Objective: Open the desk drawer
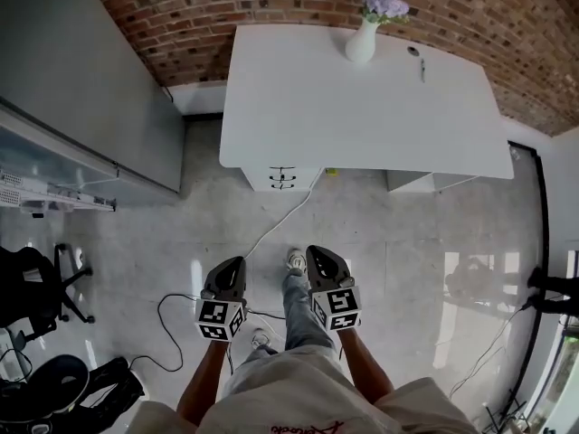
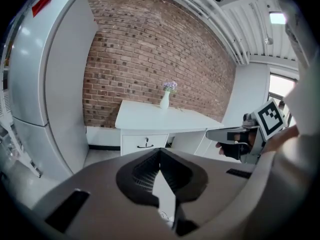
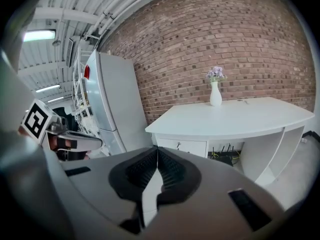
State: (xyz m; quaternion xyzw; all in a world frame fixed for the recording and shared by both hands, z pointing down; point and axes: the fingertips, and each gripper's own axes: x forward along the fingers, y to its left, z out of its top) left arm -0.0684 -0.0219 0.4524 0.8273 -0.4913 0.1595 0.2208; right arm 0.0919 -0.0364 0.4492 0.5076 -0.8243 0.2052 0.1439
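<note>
A white desk (image 1: 362,107) stands against the brick wall, some way ahead of me. Its drawer unit (image 1: 282,178) sits under the desk's left end, with dark handles on closed fronts; the top drawer (image 2: 145,143) (image 3: 182,146) faces both gripper views. My left gripper (image 1: 233,262) (image 2: 160,151) and right gripper (image 1: 317,251) (image 3: 157,151) are held side by side over the floor, well short of the desk. Both point toward it, and each has its jaw tips meeting with nothing between them.
A white vase of purple flowers (image 1: 364,36) and a pen (image 1: 422,69) rest on the desk. A tall grey cabinet (image 1: 81,70) stands at left. A white cable (image 1: 280,220) and a black cable (image 1: 172,333) lie on the tiled floor. Office chairs (image 1: 32,287) are at lower left.
</note>
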